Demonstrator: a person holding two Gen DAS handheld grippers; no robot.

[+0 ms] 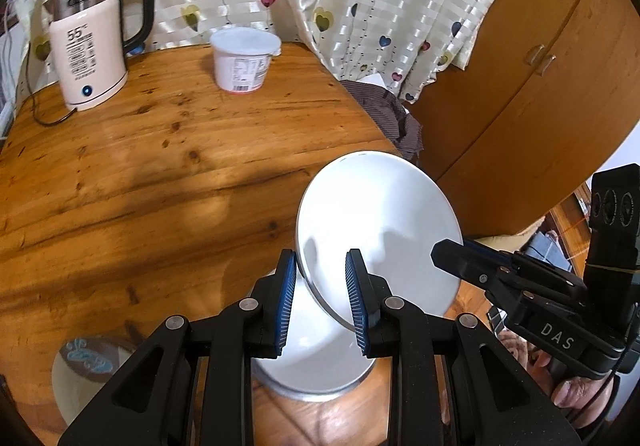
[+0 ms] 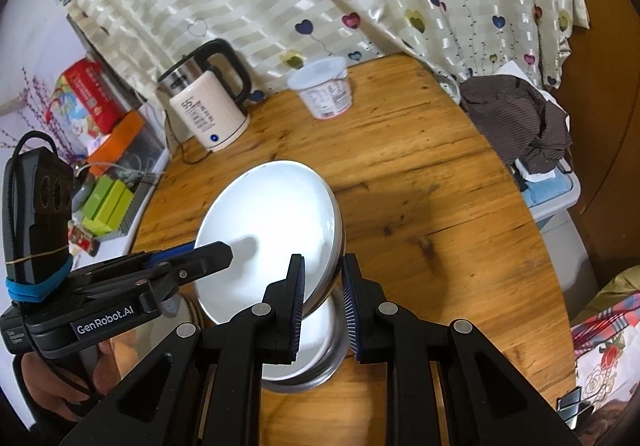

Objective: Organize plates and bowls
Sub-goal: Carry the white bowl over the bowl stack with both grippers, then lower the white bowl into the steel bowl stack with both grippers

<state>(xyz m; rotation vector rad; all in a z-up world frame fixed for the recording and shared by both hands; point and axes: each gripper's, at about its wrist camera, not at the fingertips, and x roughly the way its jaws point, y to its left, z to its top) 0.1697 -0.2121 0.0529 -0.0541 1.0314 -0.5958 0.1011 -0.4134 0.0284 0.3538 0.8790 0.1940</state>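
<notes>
A white plate (image 1: pixel 384 221) (image 2: pixel 268 221) hangs tilted on edge over the near part of the round wooden table (image 1: pixel 160 173). My left gripper (image 1: pixel 320 252) is shut on its left rim, blue pads on either side. My right gripper (image 2: pixel 324 257) is shut on the opposite rim and shows in the left wrist view as a black finger (image 1: pixel 440 252) at the plate's right edge. The left gripper (image 2: pixel 224 252) reaches across the plate's face in the right wrist view. Below the plate sits a round white dish with a metal rim (image 1: pixel 316 370) (image 2: pixel 316 358), partly hidden by my fingers.
A kettle (image 1: pixel 90 45) and a white lidded tub (image 1: pixel 244 59) stand at the table's far side by the curtain. A patterned bowl (image 1: pixel 88 362) sits at the near left. Dark cloth (image 1: pixel 384 105) lies off the right edge beside a wooden cabinet (image 1: pixel 520 85).
</notes>
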